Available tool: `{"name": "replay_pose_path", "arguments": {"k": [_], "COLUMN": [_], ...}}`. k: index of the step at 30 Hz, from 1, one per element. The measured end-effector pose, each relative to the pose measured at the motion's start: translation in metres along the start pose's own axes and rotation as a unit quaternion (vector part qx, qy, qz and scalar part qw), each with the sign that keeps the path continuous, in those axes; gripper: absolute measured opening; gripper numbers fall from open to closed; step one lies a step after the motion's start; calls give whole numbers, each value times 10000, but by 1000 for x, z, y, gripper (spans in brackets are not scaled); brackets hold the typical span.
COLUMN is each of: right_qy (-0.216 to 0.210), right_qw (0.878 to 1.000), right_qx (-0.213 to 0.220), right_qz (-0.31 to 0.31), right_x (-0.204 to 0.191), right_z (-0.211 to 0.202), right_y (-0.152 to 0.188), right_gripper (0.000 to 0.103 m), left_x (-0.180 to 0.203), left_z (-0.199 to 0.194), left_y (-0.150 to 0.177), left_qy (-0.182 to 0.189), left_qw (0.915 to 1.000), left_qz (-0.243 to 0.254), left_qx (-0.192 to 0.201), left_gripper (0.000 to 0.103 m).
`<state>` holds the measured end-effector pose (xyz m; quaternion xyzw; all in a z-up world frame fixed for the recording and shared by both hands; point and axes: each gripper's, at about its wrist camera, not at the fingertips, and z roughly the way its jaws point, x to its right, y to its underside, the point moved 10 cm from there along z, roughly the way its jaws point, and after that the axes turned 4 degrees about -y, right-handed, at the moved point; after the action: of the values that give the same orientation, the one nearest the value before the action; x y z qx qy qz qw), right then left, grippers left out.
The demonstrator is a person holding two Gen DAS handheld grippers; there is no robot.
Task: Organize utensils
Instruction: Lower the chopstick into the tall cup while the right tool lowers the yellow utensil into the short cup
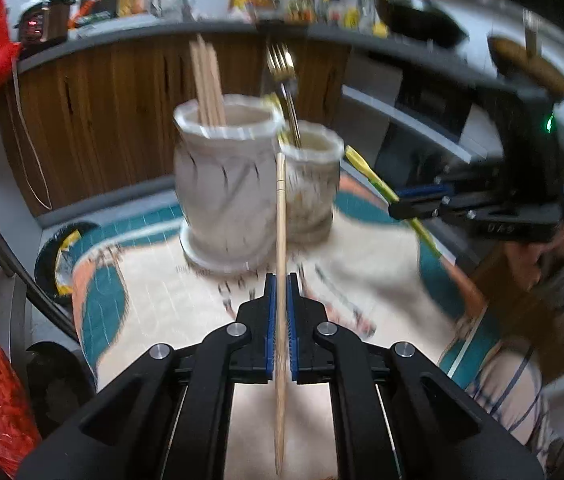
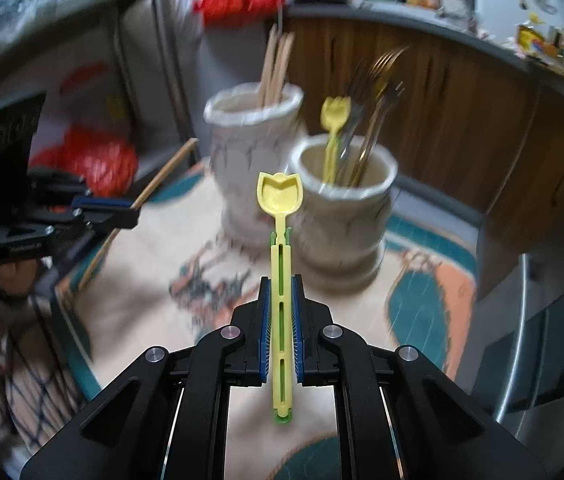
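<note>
— Left gripper [image 1: 281,288]: what do its tongs hold in the left wrist view?

— They pinch 1 wooden chopstick [image 1: 281,240], pointed toward 2 ceramic holders. The taller holder [image 1: 226,184] carries about 4 chopsticks; the shorter holder [image 1: 314,188] just beside it shows a gold fork [image 1: 282,68]. No loose utensils show on the patterned mat [image 1: 154,280].

— And the right wrist view?

— Right gripper [image 2: 281,292] is clamped on 1 yellow plastic spork [image 2: 280,216]. The shorter pot already contains 1 matching spork [image 2: 334,116] plus blurred metal forks, uncountable. Sorting looks nearly finished: 2 held pieces remain.
</note>
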<state>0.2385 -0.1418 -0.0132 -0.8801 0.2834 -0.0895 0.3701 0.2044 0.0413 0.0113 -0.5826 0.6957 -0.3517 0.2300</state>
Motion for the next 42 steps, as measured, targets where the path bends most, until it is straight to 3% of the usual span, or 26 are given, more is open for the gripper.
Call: {"name": "replay_pose_path", "arguments": {"k": [4, 13, 21, 34, 42], "right_qy": [64, 180, 177, 159, 257], "right_qw": [9984, 9867, 9697, 9676, 9614], "right_qx": [551, 1580, 2353, 2450, 2635], "right_qz": [137, 335, 633, 585, 755], "right_x": [3, 7, 24, 27, 45], "right_z": [-13, -29, -26, 2, 1], "right_y": [-25, -70, -100, -112, -111], "right_gripper": [10, 10, 10, 10, 10], "left_x": [-9, -22, -31, -49, -46], "left_z": [-21, -24, -31, -15, 12], "left_y": [-24, -69, -123, -184, -181], "left_qy": [3, 31, 6, -278, -302], "left_qw": [9976, 9900, 9767, 9563, 9575], "left_qz": [-344, -658, -795, -1008, -991], "left_qx": [594, 1245, 1992, 2730, 2691], "left_gripper": [5, 5, 5, 5, 5]}}
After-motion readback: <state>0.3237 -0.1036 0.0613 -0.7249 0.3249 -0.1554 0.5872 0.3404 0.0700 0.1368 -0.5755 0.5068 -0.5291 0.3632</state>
